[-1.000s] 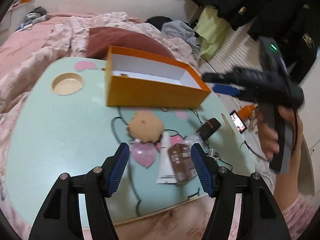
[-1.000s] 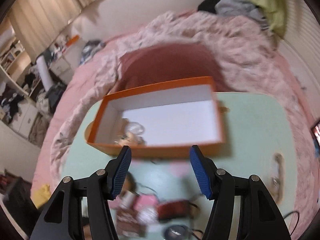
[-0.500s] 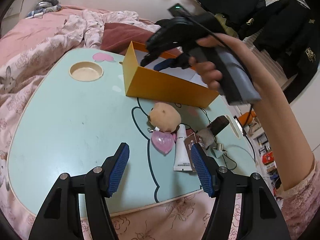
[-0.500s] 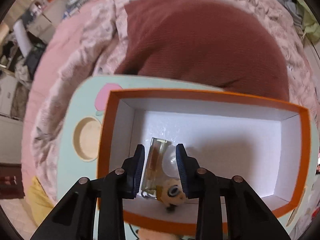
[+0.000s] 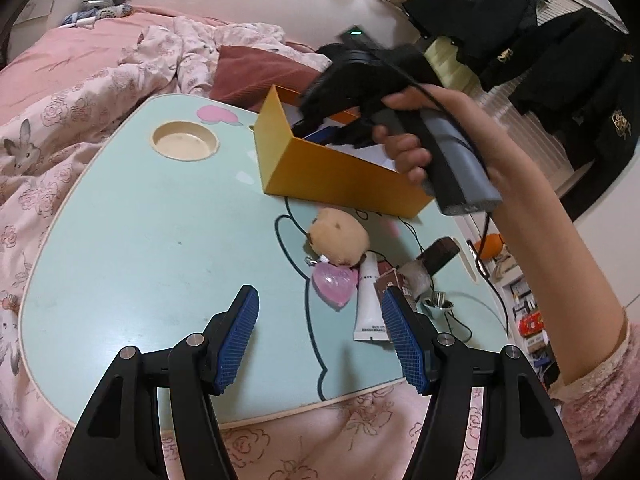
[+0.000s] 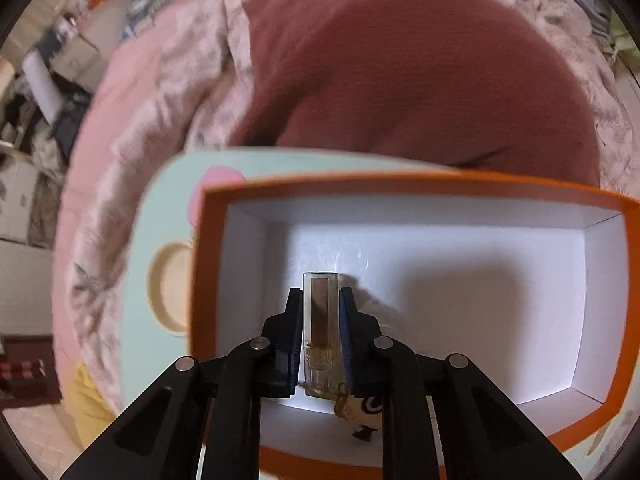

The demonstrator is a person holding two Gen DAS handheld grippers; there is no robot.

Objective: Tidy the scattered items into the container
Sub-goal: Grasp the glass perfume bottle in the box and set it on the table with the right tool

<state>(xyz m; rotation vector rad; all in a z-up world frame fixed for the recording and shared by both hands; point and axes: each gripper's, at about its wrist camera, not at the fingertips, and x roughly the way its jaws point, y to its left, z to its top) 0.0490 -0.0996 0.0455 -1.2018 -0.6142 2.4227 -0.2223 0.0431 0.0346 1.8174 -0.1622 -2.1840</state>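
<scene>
Orange cardboard forms the open box (image 6: 404,186) at the far side of a pale green lap table (image 5: 132,240), and every other item is placed here by that box. Inside it, near its left wall, a clear lipstick tube (image 6: 320,320) is seen clamped between the blue pads of the right gripper (image 6: 320,300), whose jaws are closed tight on it; a small cartoon-face charm (image 6: 366,410) is seen hanging at the tube's lower end, close to the box's near wall. From the left wrist view, the right gripper (image 5: 316,126) is shown reaching down into the box, held by a bare hand (image 5: 404,152). In front of the box, on the table, a tan plush toy (image 5: 340,238) is shown beside a pink heart charm (image 5: 335,282), a white tube (image 5: 370,304), a brown packet (image 5: 394,280) and a dark brown stick (image 5: 438,252). The left gripper (image 5: 320,338) is held over the table's near edge, well short of the box, its jaws standing apart with nothing between them. Behind the box, a maroon cushion (image 6: 420,72) is seen on pink floral bedding (image 5: 80,92)
</scene>
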